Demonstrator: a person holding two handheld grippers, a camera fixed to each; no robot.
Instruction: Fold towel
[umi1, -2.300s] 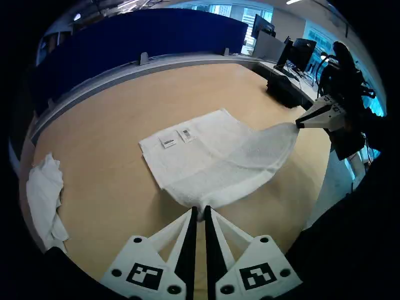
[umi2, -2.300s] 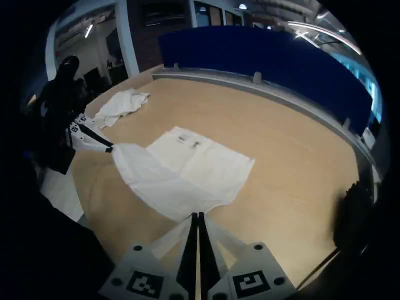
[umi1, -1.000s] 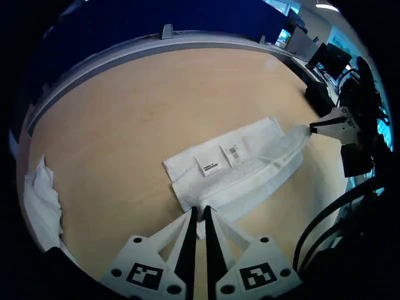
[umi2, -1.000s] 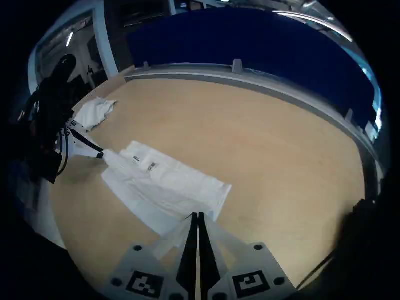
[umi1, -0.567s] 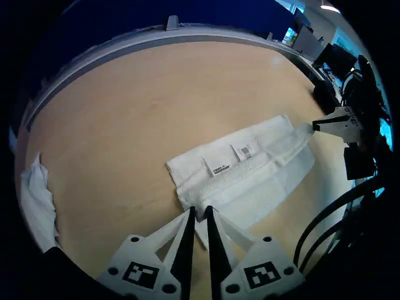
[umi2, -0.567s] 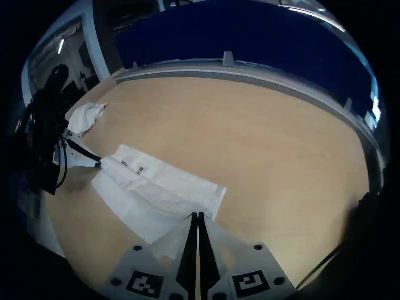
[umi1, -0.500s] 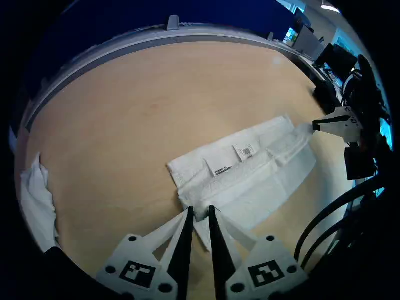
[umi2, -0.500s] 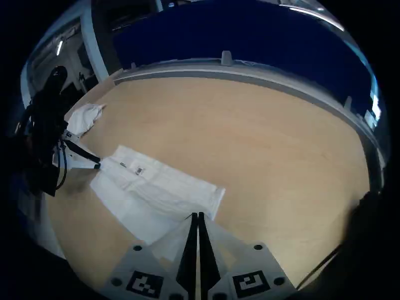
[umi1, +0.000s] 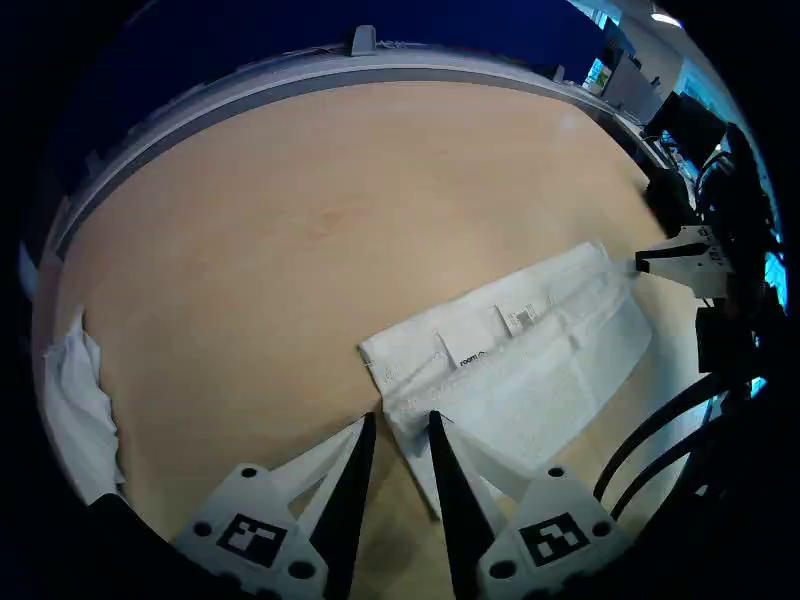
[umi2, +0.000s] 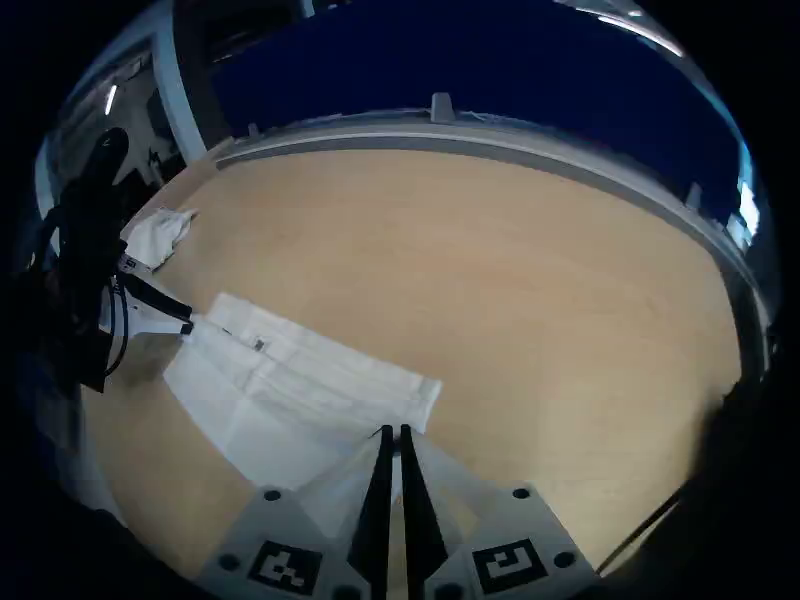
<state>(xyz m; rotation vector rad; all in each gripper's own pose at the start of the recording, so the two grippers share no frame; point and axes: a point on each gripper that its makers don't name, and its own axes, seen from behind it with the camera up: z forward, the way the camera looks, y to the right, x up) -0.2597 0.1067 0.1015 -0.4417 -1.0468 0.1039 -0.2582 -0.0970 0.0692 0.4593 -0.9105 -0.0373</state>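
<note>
We judge the first fold laid: the towel (umi1: 520, 350) lies doubled flat on the table (umi1: 300, 200), running from just ahead of the left gripper (umi1: 398, 420) off to its right. That gripper sits low, jaws well apart and holding nothing, with the towel's corner at its tips. The right gripper (umi2: 394, 432) shows barely a slit; we cannot tell whether cloth is pinched there. The next move calls for fresh corners for a second fold.
</note>
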